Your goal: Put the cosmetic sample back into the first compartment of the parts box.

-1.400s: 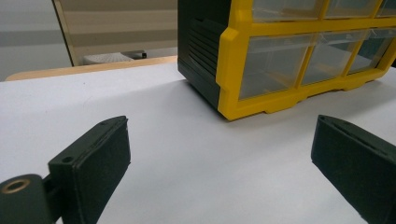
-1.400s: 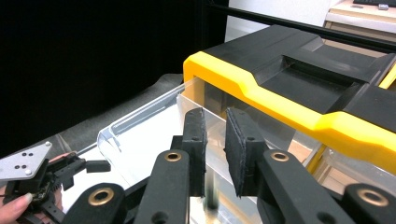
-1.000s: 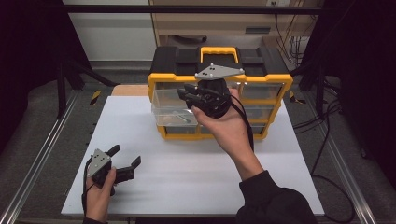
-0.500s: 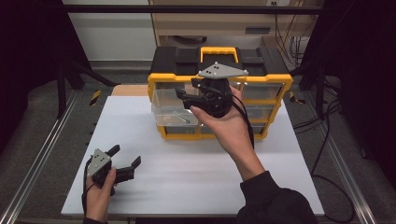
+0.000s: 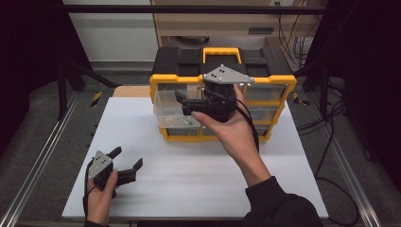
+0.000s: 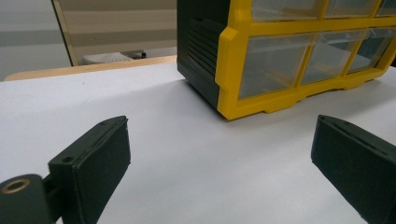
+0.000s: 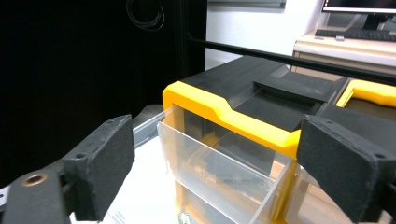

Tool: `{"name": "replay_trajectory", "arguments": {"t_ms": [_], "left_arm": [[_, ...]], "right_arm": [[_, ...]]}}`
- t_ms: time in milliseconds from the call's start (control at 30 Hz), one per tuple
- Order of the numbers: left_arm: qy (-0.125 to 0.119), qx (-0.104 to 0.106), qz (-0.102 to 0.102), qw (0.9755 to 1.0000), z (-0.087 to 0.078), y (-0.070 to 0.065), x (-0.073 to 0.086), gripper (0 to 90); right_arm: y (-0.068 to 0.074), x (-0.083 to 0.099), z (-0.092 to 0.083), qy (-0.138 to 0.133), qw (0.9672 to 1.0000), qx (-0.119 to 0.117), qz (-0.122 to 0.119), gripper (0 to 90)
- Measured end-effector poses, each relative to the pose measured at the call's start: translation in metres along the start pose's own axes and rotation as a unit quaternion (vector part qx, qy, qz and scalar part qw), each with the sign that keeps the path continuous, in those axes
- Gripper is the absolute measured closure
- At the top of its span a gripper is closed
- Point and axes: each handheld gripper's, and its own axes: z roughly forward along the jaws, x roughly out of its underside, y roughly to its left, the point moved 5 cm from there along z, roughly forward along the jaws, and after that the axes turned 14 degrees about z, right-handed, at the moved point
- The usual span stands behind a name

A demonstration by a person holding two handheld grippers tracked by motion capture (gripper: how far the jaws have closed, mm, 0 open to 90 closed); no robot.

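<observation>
A yellow and black drawer cabinet stands at the back of the white table. One clear drawer at its left side is pulled out, and a small metal part lies in it. My right gripper hovers over that drawer with its jaws pointing left. The jaws have just been opening and nothing is between them. In the right gripper view the drawer and the cabinet's top lie beyond the right gripper. My left gripper rests open near the front left corner and holds nothing.
In the left gripper view the left gripper faces the cabinet's near corner across bare white tabletop. Metal rails run along both sides of the table. Cables hang at the right.
The right gripper's jaws have spread apart above the pulled-out drawer. Neither hand has shifted.
</observation>
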Motion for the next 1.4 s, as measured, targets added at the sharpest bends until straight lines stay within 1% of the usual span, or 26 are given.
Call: {"name": "replay_trajectory", "arguments": {"t_ms": [333,700,1033,1233,1333,1400], "left_arm": [[0.001,0.0,0.0,1.0,0.0,0.0,0.0,4.4],[0.0,0.0,0.0,1.0,0.0,0.0,0.0,4.4],[0.001,0.0,0.001,1.0,0.0,0.0,0.0,4.4],[0.001,0.0,0.0,1.0,0.0,0.0,0.0,4.4],[0.001,0.0,0.0,1.0,0.0,0.0,0.0,4.4],[0.001,0.0,0.0,1.0,0.0,0.0,0.0,4.4]], "right_arm": [[0.005,-0.001,-0.005,-0.014,0.9999,-0.002,-0.002,7.3],[0.007,0.002,-0.006,-0.009,1.0,-0.003,-0.003,6.8],[0.002,0.007,-0.017,-0.024,0.9997,0.006,0.004,4.9],[-0.002,0.007,-0.023,-0.036,0.9993,0.011,0.007,4.4],[-0.004,0.008,-0.028,-0.043,0.9989,0.016,0.007,4.0],[-0.006,0.007,-0.035,-0.052,0.9985,0.017,0.008,4.1]]}}
